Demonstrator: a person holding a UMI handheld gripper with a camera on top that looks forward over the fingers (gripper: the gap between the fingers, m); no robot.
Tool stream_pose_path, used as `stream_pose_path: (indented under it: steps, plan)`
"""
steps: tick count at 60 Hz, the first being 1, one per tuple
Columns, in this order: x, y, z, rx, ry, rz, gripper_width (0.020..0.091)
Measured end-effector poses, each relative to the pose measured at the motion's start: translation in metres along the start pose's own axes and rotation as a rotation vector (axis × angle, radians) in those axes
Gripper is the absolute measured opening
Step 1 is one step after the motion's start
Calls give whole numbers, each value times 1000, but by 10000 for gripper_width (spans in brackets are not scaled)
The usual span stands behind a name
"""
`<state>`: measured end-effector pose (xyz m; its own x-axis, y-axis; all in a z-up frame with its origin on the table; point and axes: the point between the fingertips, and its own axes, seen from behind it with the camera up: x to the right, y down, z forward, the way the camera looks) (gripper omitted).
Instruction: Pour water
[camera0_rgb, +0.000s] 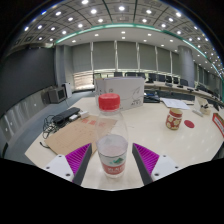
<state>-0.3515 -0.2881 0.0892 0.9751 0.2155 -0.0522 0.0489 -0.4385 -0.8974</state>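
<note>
I am in a large office-like room with a dark ceiling (110, 12) dotted with small round white lights and a curved bright strip. Tall windows with pale vertical blinds (128, 55) line the far wall. A wide, pale beige round-edged table (150, 128) spreads before me. Beyond it stand desks with dark computer monitors (158, 76) and a white partition board (118, 88).

A clear bottle (110, 128) with a red cap and red-and-green label stands on a cream table (160, 128) between purple finger pads (146, 156).
</note>
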Motion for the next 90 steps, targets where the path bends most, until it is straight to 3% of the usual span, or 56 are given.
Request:
stream_pose_path:
  steps: [5, 10, 25, 37, 50, 58, 70, 82, 90]
  plan:
    - [-2, 0, 18, 28, 15, 8, 748]
    - [7, -2, 28, 69, 58, -4, 529]
    - [4, -16, 30, 85, 29, 35, 373]
    - [7, -90, 21, 155, -63, 204, 373]
    - [32, -197, 51, 208, -348, 818, 369]
    - [80, -237, 84, 240, -462, 1185, 373]
    - [165, -254, 127, 272, -581, 1641, 369]
    - [209, -240, 157, 251, -639, 1939, 369]
    - [209, -227, 170, 200, -643, 1989, 370]
